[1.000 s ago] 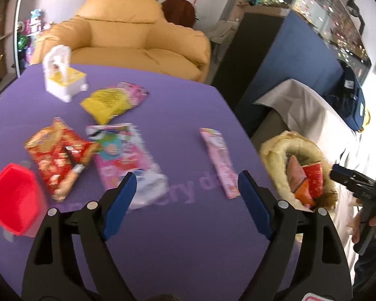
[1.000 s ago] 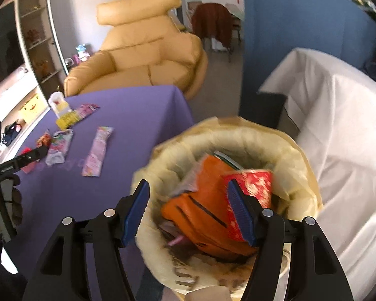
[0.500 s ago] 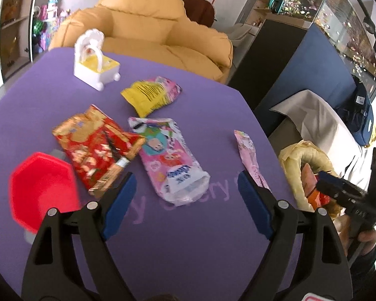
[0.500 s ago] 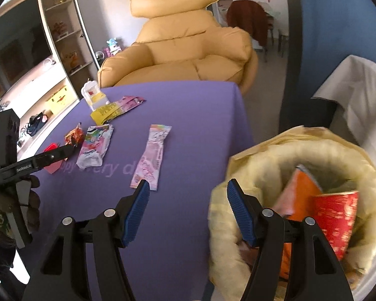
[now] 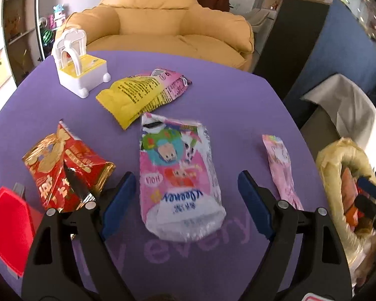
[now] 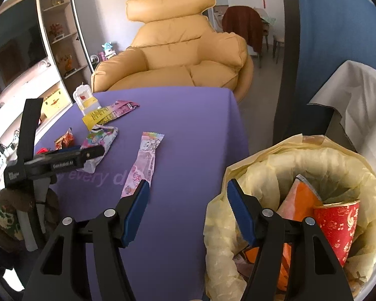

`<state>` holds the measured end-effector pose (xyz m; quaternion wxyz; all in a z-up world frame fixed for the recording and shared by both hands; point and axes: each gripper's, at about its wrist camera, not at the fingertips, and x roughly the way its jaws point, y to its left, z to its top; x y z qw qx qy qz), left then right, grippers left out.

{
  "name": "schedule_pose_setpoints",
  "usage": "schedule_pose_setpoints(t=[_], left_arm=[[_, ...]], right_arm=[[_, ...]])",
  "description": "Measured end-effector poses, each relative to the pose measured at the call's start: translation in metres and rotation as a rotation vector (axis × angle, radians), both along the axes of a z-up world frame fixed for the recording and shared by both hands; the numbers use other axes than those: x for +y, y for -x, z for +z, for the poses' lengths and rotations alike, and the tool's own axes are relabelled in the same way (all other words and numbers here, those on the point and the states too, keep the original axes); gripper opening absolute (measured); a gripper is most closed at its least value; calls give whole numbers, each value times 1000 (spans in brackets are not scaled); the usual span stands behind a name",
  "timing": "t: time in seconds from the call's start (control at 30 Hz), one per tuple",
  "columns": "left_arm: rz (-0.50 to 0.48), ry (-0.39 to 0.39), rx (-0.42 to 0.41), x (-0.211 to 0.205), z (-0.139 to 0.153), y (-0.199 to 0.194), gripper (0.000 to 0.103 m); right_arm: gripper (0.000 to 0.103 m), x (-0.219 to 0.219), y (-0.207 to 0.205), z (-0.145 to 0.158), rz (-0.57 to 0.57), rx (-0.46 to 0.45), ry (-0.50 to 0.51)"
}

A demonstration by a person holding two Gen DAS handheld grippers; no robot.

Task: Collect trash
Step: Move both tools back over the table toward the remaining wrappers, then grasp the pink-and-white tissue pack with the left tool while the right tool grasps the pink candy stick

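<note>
- My left gripper (image 5: 185, 202) is spread wide and empty, hovering over the pink tissue pack (image 5: 179, 175), which lies at twelve o'clock between its blue fingers.
- My right gripper (image 6: 186, 210) is also released, empty, with the lined trash bin (image 6: 263, 165) at three o'clock and a slim pink wrapper (image 6: 144, 161) at eleven.
- Purple tablecloth (image 5: 225, 95); a tan armchair (image 5: 175, 22) stands behind it.
- The pack is crumpled, cartoon-printed, with a white end nearest me.
</note>
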<state>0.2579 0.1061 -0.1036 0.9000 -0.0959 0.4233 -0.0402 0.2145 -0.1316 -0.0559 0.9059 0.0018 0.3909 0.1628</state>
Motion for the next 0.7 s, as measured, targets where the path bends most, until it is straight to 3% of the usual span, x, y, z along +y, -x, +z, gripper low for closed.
schedule_pose_setpoints(t=[0.1,0.23,0.3,0.37,0.43,0.7], left_arm=[[22,37,24,5,1,-7,79],[-1,-22,58,-1,3,-10,77],[10,-62,51,-4,2,-8,66],[22,-87,29,-4,2,-3,37],[24,-21,30,6,2,4,17],[-24,51,-48,31,25,61,12]], right_arm=[[61,4,-4,-5,-2,5,0],[61,8,-7,-10,1,16,-18],[61,10,-9,-12,1,21,-27],[61,13,-10,-13,0,23,-30],[61,16,-12,-12,3,17,-29],[61,50,-22,-18,99,30,-4]])
